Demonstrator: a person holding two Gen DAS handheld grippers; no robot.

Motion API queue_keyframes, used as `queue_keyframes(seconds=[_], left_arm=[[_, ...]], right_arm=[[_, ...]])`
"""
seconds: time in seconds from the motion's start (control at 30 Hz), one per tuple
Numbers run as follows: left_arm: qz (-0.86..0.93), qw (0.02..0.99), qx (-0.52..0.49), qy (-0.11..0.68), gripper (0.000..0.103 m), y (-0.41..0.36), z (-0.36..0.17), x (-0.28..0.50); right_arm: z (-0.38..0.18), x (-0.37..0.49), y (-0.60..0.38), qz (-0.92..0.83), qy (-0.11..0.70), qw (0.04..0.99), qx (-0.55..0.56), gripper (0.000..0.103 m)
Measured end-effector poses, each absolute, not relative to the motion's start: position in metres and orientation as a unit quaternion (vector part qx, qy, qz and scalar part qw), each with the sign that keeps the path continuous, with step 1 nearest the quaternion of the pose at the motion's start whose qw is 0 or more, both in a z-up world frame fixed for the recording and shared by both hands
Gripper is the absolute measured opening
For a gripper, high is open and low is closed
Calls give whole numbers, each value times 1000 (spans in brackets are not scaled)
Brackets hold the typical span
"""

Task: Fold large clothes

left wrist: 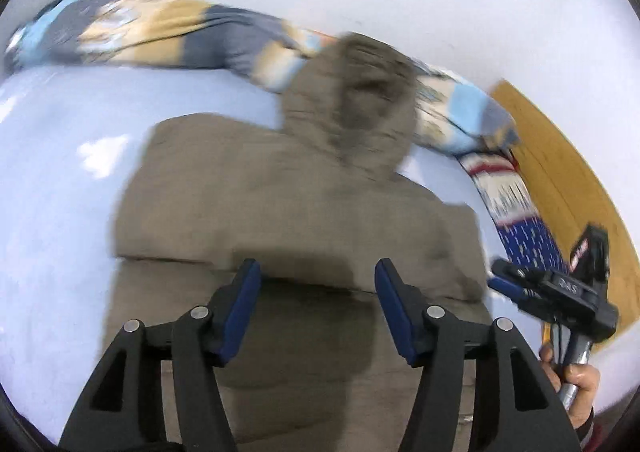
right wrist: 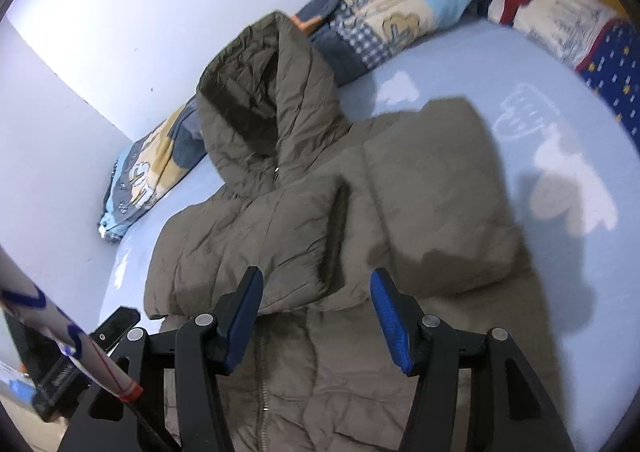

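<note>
Two blue-padded fingers of the left gripper (left wrist: 318, 272) stand spread with nothing between them, hovering just above the lower body of one olive-brown padded jacket (left wrist: 288, 203). Likewise the right gripper (right wrist: 316, 284) hangs apart-jawed and empty over the jacket (right wrist: 320, 211), above its zipper. That jacket lies front up on one pale blue bed sheet (right wrist: 540, 91), hood (right wrist: 256, 91) pointing away toward the wall, both sleeves already folded in across the chest. Judging by this, the sleeve step looks finished; the next move probably calls for pinching the hem with both grippers and carrying it up toward the hood. Beyond the hood lies one patchwork blanket (left wrist: 168, 35), and to the jacket's right one blue-and-white patterned blanket (left wrist: 516, 203).
</note>
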State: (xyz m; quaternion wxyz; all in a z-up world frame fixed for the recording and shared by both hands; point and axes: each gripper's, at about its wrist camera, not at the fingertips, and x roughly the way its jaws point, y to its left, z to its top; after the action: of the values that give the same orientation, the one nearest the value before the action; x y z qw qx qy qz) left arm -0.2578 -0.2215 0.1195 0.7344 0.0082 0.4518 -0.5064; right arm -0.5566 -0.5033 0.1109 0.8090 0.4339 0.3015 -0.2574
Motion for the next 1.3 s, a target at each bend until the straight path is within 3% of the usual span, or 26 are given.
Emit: queue_keyframes(seconds=[0.1,0.33,0.37,0.43,0.6,0.77,0.93,1.1,1.2,1.3], left_arm=[[-465,728,-71,498,58,-205,97,-208],[-440,713,-128,530,58,-198,82,-172],[-441,712,-127,531,58,-198,82,-172],[-441,714,-126,529,58,-199,82,-170],[-433,725,-100,526,58,-208,78,-173],[-447,728,-68,515,58,-218,81,-187],[-415,746,9,521,59,-236,60,-197],[-401,757,51,513,59,-243,51,-204],[-393,769,56,502,59,-241,61,-208],[-395,801,61,446,59,-237,92,-218]], right_arm=[[91,-552,-510,-246,298,794,469,61],[62,-526,-519,-232,301,780,497,59],[60,-520,-516,-228,302,782,496,56],[61,-514,-510,-236,307,788,479,29],[100,-525,-498,-300,281,817,403,22],[130,-545,-502,-381,272,816,339,22],[77,-541,-522,-367,343,771,391,22],[58,-542,-530,-361,350,759,414,23],[58,-542,-529,-361,360,751,419,28],[75,-550,-528,-374,353,746,424,45]])
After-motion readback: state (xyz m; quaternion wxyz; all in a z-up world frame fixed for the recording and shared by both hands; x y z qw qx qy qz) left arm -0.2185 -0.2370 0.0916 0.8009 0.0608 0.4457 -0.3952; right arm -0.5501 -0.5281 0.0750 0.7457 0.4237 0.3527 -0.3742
